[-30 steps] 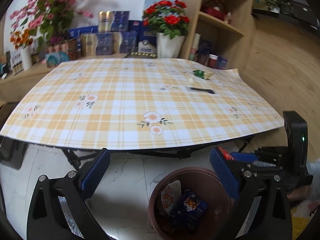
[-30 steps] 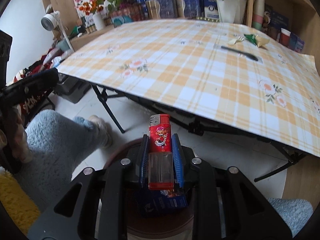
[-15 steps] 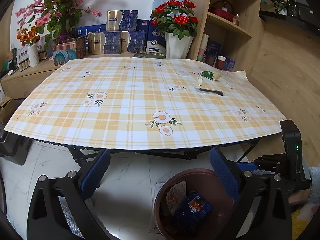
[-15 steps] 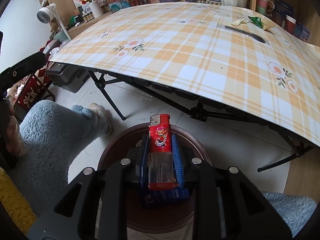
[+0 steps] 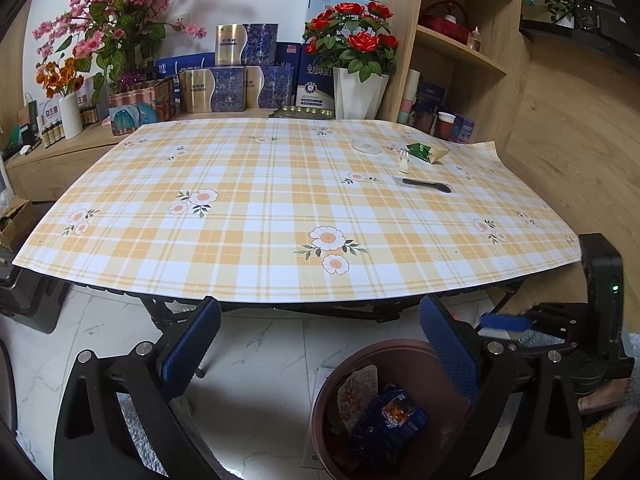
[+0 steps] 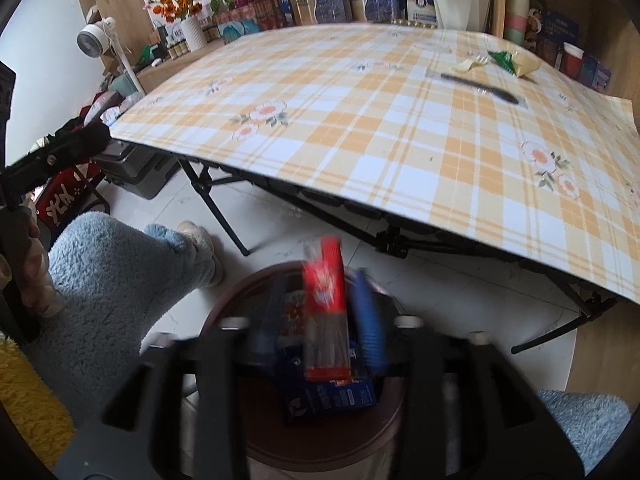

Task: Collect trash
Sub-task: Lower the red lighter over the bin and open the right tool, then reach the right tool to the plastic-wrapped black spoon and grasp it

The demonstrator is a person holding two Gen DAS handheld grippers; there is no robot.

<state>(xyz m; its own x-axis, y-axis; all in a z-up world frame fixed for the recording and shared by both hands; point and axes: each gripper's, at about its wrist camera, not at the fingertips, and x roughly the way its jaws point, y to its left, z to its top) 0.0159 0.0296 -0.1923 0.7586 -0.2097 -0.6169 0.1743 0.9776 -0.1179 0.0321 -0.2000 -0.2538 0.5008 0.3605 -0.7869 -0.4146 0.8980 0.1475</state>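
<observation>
My right gripper [image 6: 320,308] hangs over the brown trash bin [image 6: 224,320]; its jaws are spreading and blurred, and the red lighter [image 6: 326,308] sits loose between them, also blurred. A blue wrapper [image 6: 332,396] lies in the bin below. My left gripper [image 5: 320,344] is open and empty, low before the table edge, with the bin [image 5: 400,352] at its right. On the checked tablecloth [image 5: 280,200] at the far right lie a black pen [image 5: 426,185], a green packet [image 5: 424,152], a pale scrap [image 5: 404,160] and a clear lid [image 5: 366,147].
Boxes, flower vases [image 5: 358,92] and a shelf unit [image 5: 460,60] stand behind the table. The table's black folding legs [image 6: 216,204] are beside the bin. The person's blue fleece leg [image 6: 112,272] is left of the bin. A yellow rug [image 6: 28,400] lies at the lower left.
My right gripper's jaws have opened from around the red lighter over the bin, with motion blur. The left gripper has risen a little and stays open.
</observation>
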